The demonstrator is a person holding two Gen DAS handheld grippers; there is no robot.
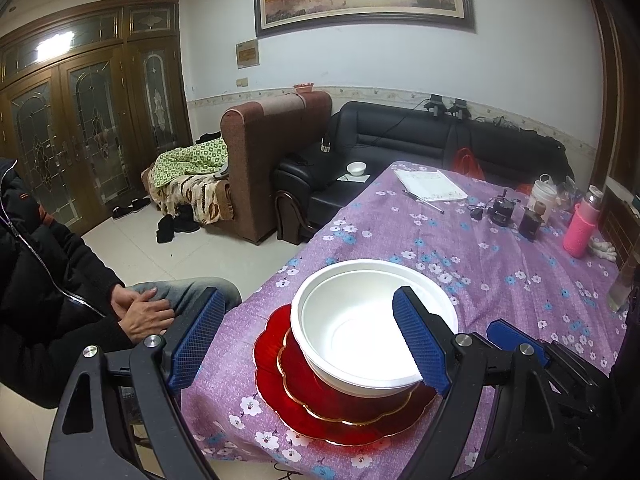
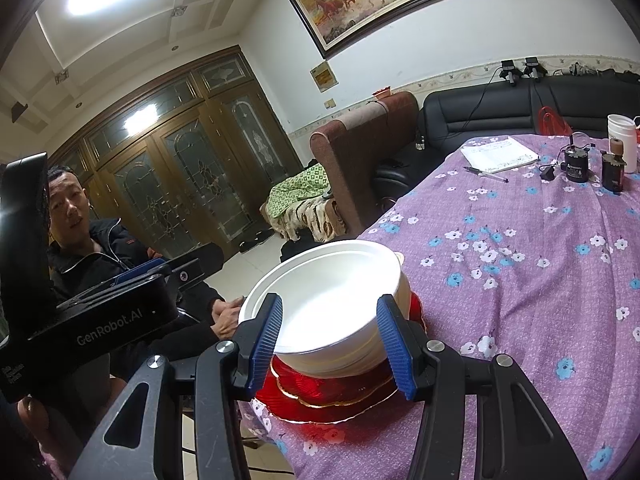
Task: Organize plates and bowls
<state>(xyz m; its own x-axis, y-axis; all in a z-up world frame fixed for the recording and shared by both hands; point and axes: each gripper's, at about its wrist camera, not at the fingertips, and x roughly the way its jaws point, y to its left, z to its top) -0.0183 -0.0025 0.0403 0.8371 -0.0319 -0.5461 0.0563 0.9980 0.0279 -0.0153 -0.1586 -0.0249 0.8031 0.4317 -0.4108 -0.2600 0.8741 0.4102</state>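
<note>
The worktop (image 1: 500,280) wears a purple flowered cloth. The red plate (image 1: 280,400) lies at its near corner. Far beyond that plate lie a notebook (image 1: 430,185) and pen (image 1: 422,201) (side by side), a pink bottle (image 1: 582,224) and small dark jars (image 1: 531,222).

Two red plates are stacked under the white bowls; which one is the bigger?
The bottom red plate, lying directly on the tablecloth. Its rim sticks out all around the smaller gold-rimmed red plate resting on it.
</note>
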